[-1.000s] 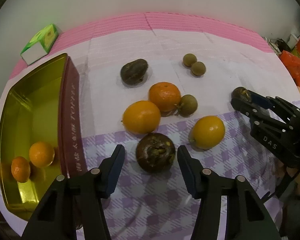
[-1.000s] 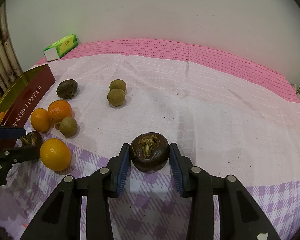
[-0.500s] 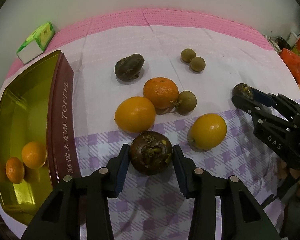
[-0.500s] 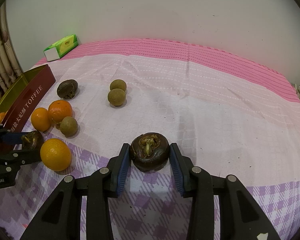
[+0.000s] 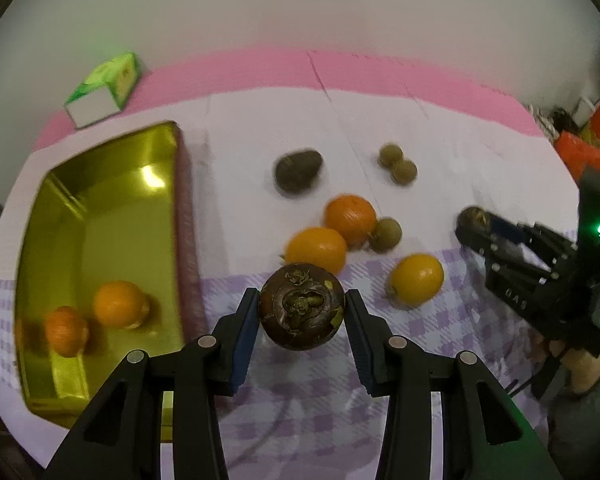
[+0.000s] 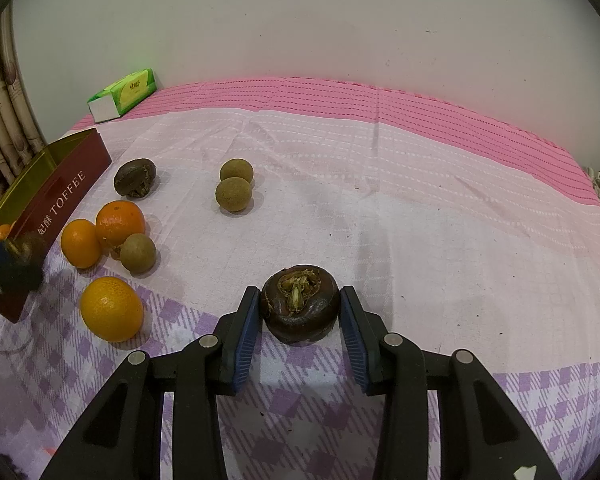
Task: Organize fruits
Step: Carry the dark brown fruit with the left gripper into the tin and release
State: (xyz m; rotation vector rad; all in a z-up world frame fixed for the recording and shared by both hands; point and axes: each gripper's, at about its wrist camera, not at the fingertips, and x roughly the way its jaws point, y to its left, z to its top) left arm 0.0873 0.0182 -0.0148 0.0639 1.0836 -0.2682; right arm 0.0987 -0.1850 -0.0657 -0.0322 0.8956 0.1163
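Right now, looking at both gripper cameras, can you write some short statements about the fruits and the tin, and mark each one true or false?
1. The left gripper holds a dark brown fruit between its fingers. True.
2. The gold tin holds no fruit. False: two oranges lie in it.
3. The right gripper has a dark brown fruit between its fingers. True.
4. Two small green-brown fruits lie side by side, touching each other, on the cloth. True.
5. The green box lies inside the tin. False: it lies on the pink part of the cloth near the wall, apart from the tin.
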